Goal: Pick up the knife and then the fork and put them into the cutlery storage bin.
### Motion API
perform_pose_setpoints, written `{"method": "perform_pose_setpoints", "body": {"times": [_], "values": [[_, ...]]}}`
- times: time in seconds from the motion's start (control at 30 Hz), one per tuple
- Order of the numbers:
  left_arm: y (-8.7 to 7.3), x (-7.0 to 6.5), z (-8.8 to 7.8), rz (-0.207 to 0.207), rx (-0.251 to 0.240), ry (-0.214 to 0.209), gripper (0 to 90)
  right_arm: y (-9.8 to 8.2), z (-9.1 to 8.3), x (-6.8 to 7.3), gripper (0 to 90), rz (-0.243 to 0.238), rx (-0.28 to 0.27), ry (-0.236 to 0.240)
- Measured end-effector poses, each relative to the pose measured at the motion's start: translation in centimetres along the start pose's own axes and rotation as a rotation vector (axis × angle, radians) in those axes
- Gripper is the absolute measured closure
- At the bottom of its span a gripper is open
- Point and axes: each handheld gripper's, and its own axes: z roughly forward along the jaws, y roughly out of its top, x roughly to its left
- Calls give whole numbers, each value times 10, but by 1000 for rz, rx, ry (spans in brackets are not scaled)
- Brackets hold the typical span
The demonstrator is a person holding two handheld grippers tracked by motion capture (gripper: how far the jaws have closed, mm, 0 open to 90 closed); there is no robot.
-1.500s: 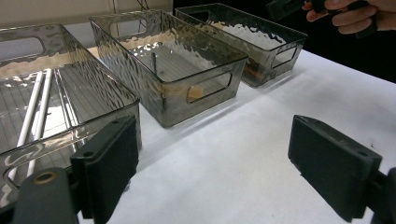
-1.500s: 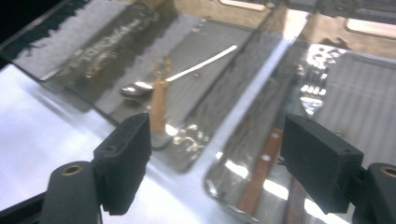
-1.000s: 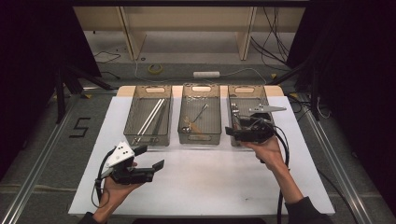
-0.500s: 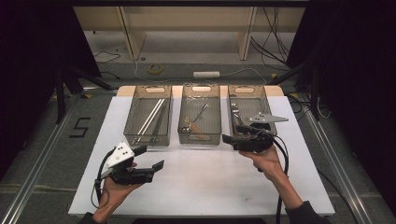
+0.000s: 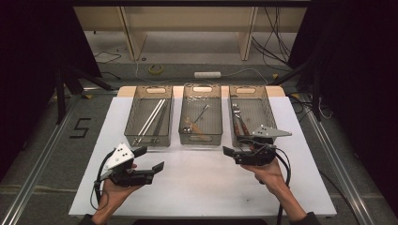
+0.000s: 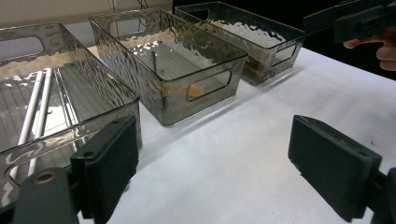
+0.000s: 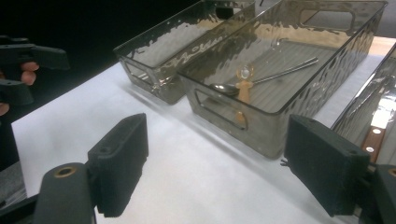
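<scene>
While both hover over the white mat (image 5: 202,187), left tongs (image 5: 150,159) and right tongs (image 5: 231,152) gape wide, empty.

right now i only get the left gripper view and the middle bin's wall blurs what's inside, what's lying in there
observer: a metal spoon lies on the floor of the middle bin, with a small tan piece by its bowl.
operator: and the far bin, next to the other hand
observer: the right bin holds cutlery; the right gripper view shows a brown handle with rivets in it.
operator: is that other gripper carrying anything
observer: no, the right gripper has its jaws wide open with nothing between them, above the white sheet.
</scene>
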Motion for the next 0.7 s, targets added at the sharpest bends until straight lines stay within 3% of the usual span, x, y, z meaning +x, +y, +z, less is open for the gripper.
{"method": "perform_pose_setpoints", "body": {"times": [0.7], "values": [[0, 0, 1, -8, 7, -11, 156, -37, -22, 14, 229, -41, -27, 9]]}}
